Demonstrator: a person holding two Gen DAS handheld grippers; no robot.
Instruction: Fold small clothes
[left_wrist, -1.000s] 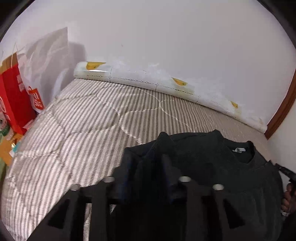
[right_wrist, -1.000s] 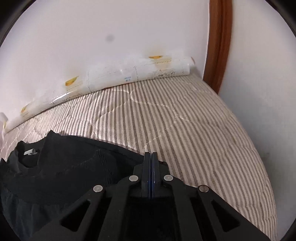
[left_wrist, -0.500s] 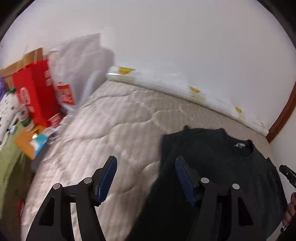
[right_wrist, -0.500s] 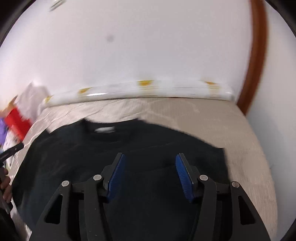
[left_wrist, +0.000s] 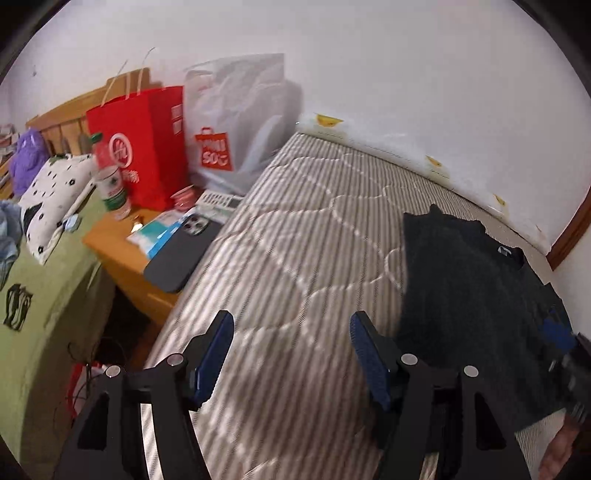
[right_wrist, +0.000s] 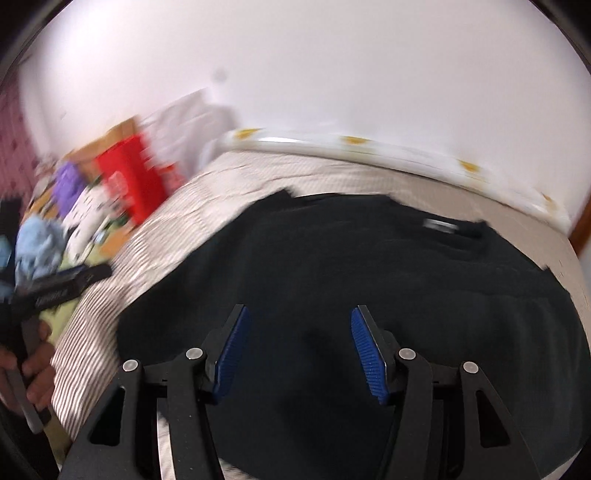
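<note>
Black sweater (right_wrist: 369, 295) is laid flat on the striped quilted mattress (left_wrist: 295, 258), neck label toward the wall; in the right wrist view it is spread from 9 to 3 o'clock, collar at about 1 o'clock. Right gripper (right_wrist: 297, 343) is seen with its jaws apart and nothing between the blue pads (right_wrist: 365, 350); the sweater is only seen behind them, no cloth pinched. Left gripper (left_wrist: 291, 347) is likewise seen with jaws apart and empty, over bare striped mattress; the sweater's edge is at 3 o'clock from it, just beside the right-hand pad (left_wrist: 369, 358), contact cannot be told. In the right wrist view the left gripper's body is seen at 9 o'clock, held in a hand (right_wrist: 33, 365), off the sweater's left edge; heavily blurred. A white roll with yellow print (left_wrist: 406, 151) is laid along the wall at the mattress's far edge, 12 to 2 o'clock. At 10 o'clock in the left wrist view: red paper bag (left_wrist: 144, 144), white plastic bag (left_wrist: 236, 114) with a red logo, a green-labelled bottle (left_wrist: 110, 181), a dark phone (left_wrist: 181, 251) face down on a wooden stand (left_wrist: 118, 254). A green cover (left_wrist: 37, 295) is seen at 8 o'clock, with a white spotted cloth (left_wrist: 55, 199) and a purple plush (left_wrist: 27, 155) beyond it.
</note>
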